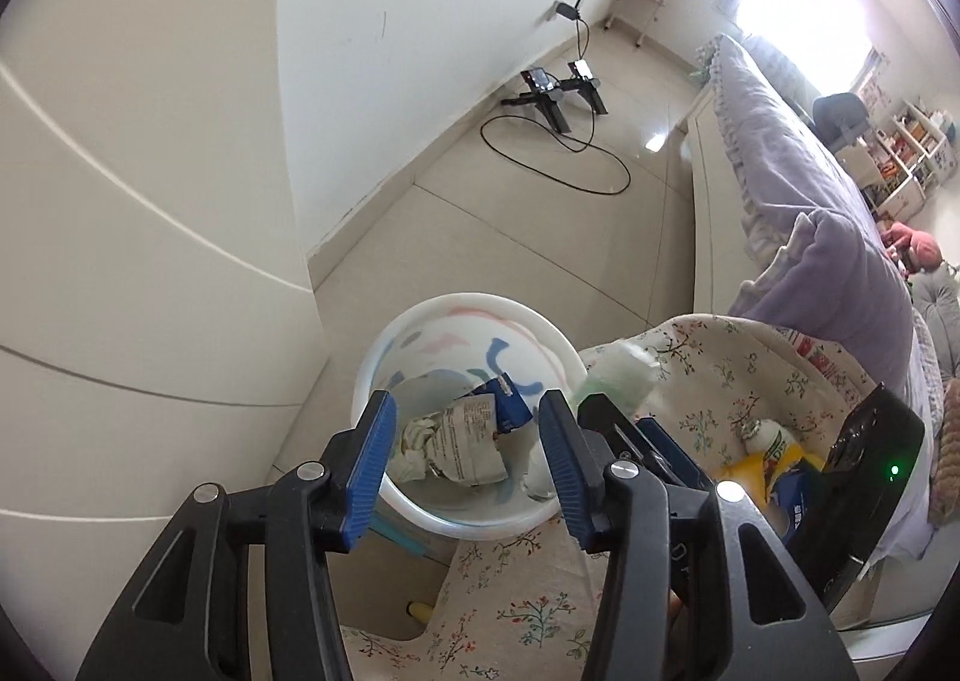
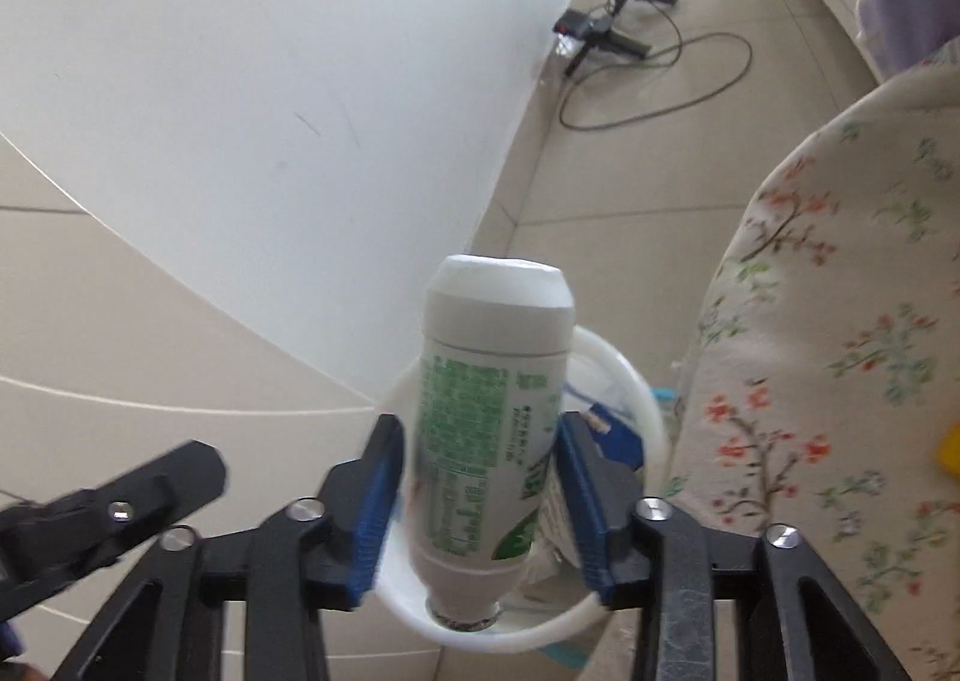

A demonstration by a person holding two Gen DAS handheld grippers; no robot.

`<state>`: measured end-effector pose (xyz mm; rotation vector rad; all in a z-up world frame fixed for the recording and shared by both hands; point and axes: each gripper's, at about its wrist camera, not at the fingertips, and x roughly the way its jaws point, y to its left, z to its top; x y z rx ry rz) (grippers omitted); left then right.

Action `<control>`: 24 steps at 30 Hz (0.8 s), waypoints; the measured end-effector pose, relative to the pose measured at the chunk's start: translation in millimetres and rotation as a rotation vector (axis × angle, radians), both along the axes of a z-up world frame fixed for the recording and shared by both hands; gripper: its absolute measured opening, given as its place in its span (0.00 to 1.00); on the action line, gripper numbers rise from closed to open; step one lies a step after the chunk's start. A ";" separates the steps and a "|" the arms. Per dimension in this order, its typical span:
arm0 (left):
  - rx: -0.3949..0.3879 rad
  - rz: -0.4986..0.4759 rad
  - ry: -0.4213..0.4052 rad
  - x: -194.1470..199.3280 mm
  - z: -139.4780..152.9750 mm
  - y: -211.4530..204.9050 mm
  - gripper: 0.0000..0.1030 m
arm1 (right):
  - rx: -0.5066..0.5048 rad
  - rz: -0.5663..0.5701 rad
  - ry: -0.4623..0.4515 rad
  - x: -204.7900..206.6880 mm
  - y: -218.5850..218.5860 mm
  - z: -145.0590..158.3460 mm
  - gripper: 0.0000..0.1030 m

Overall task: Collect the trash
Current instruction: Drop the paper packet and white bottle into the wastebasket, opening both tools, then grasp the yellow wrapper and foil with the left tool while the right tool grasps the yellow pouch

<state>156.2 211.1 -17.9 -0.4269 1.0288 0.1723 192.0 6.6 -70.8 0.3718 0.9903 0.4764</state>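
Note:
A white bin [image 1: 468, 300] with pastel marks stands on the floor beside a table with a floral cloth [image 1: 708, 381]. Inside it lie a crumpled wrapper [image 1: 468, 441] and a blue packet [image 1: 507, 402]. My left gripper [image 1: 467, 399] hangs open over the bin with nothing between its fingers. My right gripper [image 2: 480, 420] is above the bin's rim [image 2: 636, 381]. A white bottle with a green label [image 2: 480, 381] stands neck down between its jaws, blurred, with a gap showing at the left pad. That bottle [image 1: 618, 375] also shows in the left wrist view, at the bin's right edge.
On the floral cloth lie a small bottle [image 1: 765, 435], a yellow packet [image 1: 744, 471] and a blue packet [image 1: 792, 501]. A bed with a purple cover [image 1: 828, 213] runs along the right. Black stands and a looped cable [image 1: 558, 141] sit on the tiled floor by the wall.

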 end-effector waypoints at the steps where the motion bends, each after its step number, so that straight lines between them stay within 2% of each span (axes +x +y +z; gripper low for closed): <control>1: -0.012 0.005 0.005 0.2 -1.4 1.9 0.51 | -0.004 0.001 -0.004 -3.9 1.2 -4.5 0.66; 3: -0.027 0.005 0.009 0.1 -3.5 2.4 0.51 | -0.023 -0.007 -0.024 -6.0 -1.0 -3.7 0.66; 6: -0.037 -0.004 0.001 0.5 -2.1 -3.7 0.51 | 0.007 -0.019 -0.017 -5.3 -11.3 1.7 0.66; 12: -0.028 -0.097 -0.004 2.1 1.2 -45.1 0.51 | 0.030 -0.104 -0.037 -16.5 -67.2 31.9 0.66; 19: 0.017 -0.321 -0.033 -4.1 7.4 -131.0 0.51 | 0.047 -0.226 -0.087 -52.7 -153.0 77.9 0.66; 23: 0.042 -0.453 -0.036 -9.8 5.8 -181.2 0.51 | 0.034 -0.347 -0.091 -71.2 -216.4 95.9 0.66; 24: 0.047 -0.485 -0.034 -10.7 3.9 -193.9 0.54 | 0.036 -0.383 -0.090 -76.5 -235.6 98.9 0.66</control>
